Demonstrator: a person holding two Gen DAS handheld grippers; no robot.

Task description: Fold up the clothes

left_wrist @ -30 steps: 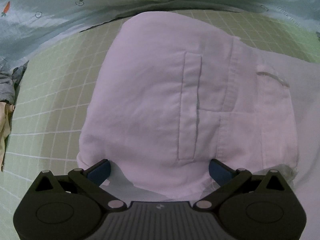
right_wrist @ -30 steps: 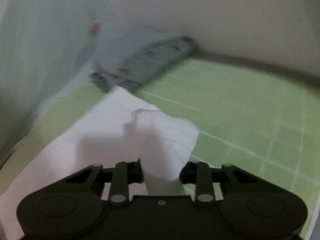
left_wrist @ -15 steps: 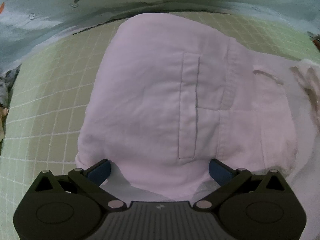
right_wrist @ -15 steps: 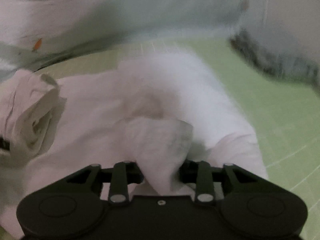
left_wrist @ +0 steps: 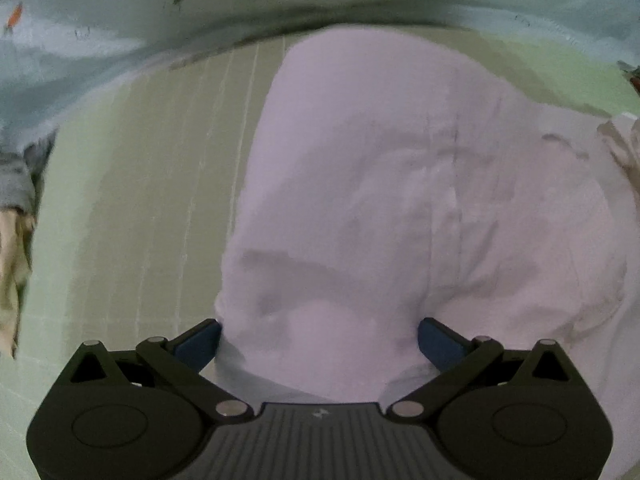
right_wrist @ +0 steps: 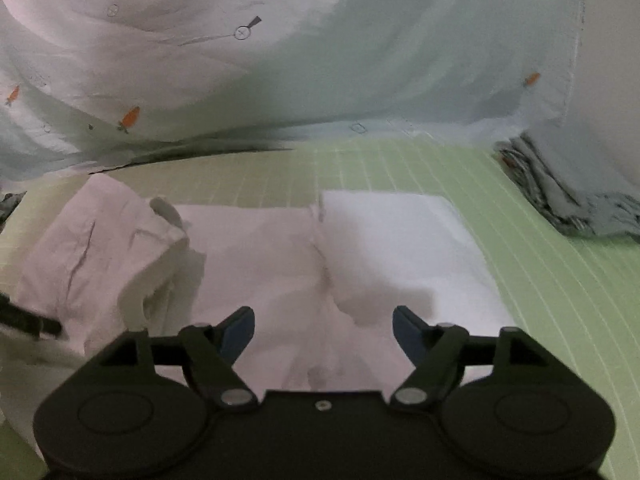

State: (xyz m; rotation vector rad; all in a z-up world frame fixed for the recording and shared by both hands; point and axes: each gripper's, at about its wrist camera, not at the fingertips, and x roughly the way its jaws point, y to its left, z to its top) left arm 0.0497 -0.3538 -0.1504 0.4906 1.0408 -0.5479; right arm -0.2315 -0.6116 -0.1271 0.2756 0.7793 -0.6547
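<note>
Both grippers are over the white garment (right_wrist: 280, 248), which lies spread on the green gridded mat (right_wrist: 540, 288) and runs from the left across to the middle, its right part flat, its left part bunched up in a rumpled fold.

The right gripper (right_wrist: 323, 330) hovers low over the near edge of the cloth with its blue-tipped fingers (right_wrist: 240, 330) set wide apart, and nothing is caught between them; the fabric simply shows through the gap.

The left gripper (left_wrist: 319, 340) is spread wide as well. A hump of the white garment (left_wrist: 400, 200) rises between its blue fingers (left_wrist: 200, 342), with the cloth just beside or touching both tips. The picture is smeared, so I can't tell whether it's pressing on the fabric, but the jaws are plainly not closed on it.

At the far side hangs a pale sheet with little orange carrots (right_wrist: 360, 60). To the far right, well apart from the garment, a grey crumpled heap of cloth (right_wrist: 560, 196) sits on the mat.
</note>
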